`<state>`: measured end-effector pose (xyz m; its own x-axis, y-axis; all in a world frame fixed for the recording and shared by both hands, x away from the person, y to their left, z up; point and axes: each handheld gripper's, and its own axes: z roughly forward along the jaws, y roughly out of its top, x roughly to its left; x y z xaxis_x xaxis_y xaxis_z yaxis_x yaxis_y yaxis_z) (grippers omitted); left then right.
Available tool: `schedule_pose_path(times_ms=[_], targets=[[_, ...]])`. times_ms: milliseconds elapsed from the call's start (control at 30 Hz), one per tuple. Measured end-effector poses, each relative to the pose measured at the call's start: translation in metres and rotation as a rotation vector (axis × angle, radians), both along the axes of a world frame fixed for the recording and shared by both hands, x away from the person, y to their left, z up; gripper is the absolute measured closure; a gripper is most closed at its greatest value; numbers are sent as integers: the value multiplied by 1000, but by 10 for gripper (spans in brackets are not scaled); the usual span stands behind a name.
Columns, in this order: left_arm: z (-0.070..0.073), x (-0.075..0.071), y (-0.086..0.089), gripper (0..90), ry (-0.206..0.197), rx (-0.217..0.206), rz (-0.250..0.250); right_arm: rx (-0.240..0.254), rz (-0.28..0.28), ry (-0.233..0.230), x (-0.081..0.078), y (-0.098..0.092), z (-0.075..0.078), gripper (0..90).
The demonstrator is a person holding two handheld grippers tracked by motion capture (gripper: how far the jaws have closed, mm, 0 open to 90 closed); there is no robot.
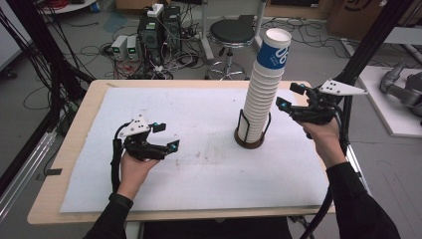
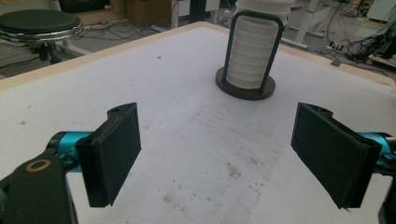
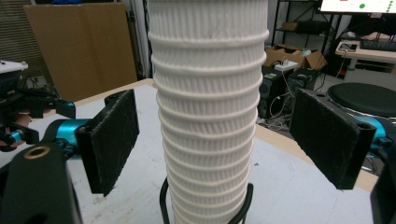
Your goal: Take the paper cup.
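Observation:
A tall stack of white ribbed paper cups (image 1: 262, 94), its top cup banded blue, stands in a dark wire holder (image 1: 250, 139) right of the table's middle. My right gripper (image 1: 290, 97) is raised at mid-height just right of the stack, open. In the right gripper view the stack (image 3: 208, 107) rises between and just ahead of the two pads (image 3: 112, 140), which stand apart from it. My left gripper (image 1: 165, 136) hovers open over the white mat at front left with nothing between its jaws. In the left gripper view the holder (image 2: 246, 84) lies farther off beyond my gripper (image 2: 215, 154).
A white mat (image 1: 199, 119) covers most of the wooden table (image 1: 74, 149). Beyond the far edge stand a black stool (image 1: 231, 35) and computer boxes with cables (image 1: 159, 35) on the floor. Black frame posts (image 1: 366, 45) rise at the right.

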<state>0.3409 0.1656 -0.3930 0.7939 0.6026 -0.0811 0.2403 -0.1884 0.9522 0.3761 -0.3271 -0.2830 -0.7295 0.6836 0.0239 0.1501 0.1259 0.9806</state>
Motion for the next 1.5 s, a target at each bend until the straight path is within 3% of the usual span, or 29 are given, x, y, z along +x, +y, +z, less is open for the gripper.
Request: schedule_pose_path(times_ms=[333, 633, 1100, 1500], targets=[[-1, 0, -2, 159, 2, 3, -8, -24, 1, -18, 11, 16, 18, 137], [-2, 0, -3, 159, 5, 6, -15, -31, -1, 0, 21, 27, 27, 137], [-3, 0, -6, 159, 8, 10, -23, -44, 1, 22, 35, 40, 27, 132], [-1, 0, -8, 159, 5, -2, -22, -51, -7, 25, 36, 43, 27, 131]])
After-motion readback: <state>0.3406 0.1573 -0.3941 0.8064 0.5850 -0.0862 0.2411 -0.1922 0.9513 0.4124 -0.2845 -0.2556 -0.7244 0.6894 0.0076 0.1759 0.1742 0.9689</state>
